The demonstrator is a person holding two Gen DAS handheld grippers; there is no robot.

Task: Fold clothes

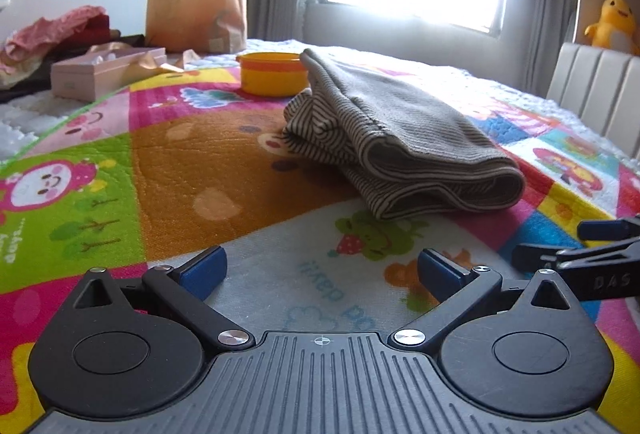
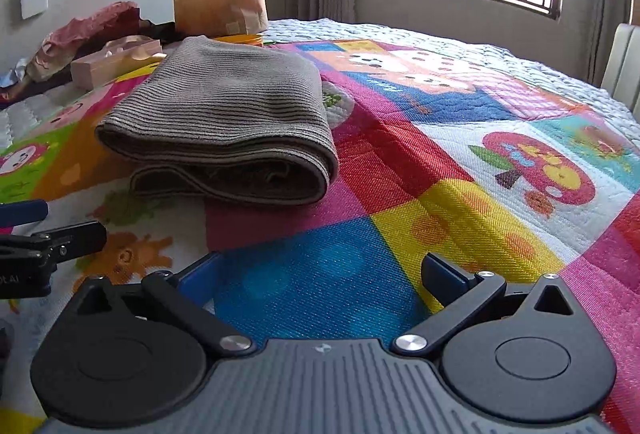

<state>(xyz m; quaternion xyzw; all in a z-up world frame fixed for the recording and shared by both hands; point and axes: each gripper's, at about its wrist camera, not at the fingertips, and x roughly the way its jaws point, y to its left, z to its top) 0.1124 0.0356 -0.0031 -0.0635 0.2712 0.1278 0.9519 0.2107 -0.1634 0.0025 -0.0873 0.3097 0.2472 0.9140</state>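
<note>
A folded brown-and-cream striped garment (image 1: 400, 138) lies on the colourful cartoon mat (image 1: 200, 162), its rounded fold facing me. My left gripper (image 1: 320, 270) is open and empty, a short way in front of the garment. In the right wrist view the same folded garment (image 2: 224, 130) sits ahead to the left on the mat (image 2: 440, 194). My right gripper (image 2: 320, 278) is open and empty, apart from the cloth. Each gripper's fingers show at the edge of the other's view: the right gripper (image 1: 592, 254) and the left gripper (image 2: 36, 234).
A yellow bowl (image 1: 274, 72) stands just behind the garment. A brown paper bag (image 1: 196, 4), a pink box (image 1: 106, 72) and a heap of pink and red clothes (image 1: 52, 34) sit at the far left. A padded chair back (image 1: 600, 94) stands at the right.
</note>
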